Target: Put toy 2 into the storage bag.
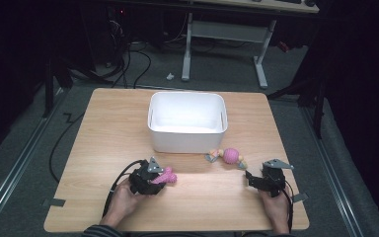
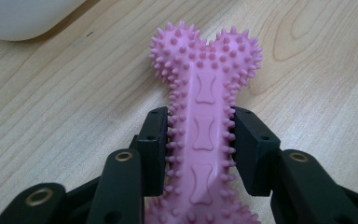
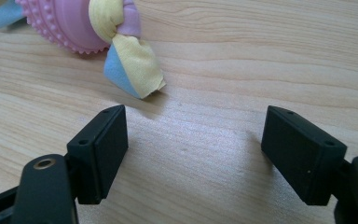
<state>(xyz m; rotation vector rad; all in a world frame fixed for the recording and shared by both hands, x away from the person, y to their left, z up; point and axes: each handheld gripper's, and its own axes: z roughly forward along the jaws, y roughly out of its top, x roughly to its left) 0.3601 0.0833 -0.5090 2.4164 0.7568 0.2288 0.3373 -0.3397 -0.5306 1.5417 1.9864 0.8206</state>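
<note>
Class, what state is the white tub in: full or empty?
Empty: the white tub shows a bare floor, and both toys lie outside it on the table.

Pink spiky bone toy [image 2: 204,126] (bone shapes embossed), pink ball toy [image 1: 231,155] with yellow-blue cloth, white bin [image 1: 187,122], black fingers [image 2: 153,149].

High view: fixed above my side, facing forward and down, far enough to take in the whole table [image 1: 103,128] and both my tongs.
Left gripper view: rides my left tongs [image 2: 200,140], looks along the jaws, very near the pink bone [image 2: 205,93]; shared with the high view.
Right gripper view: rides my right tongs [image 3: 193,154], low over the wood, knotted toy [image 3: 121,51] just ahead; also shared.
</note>
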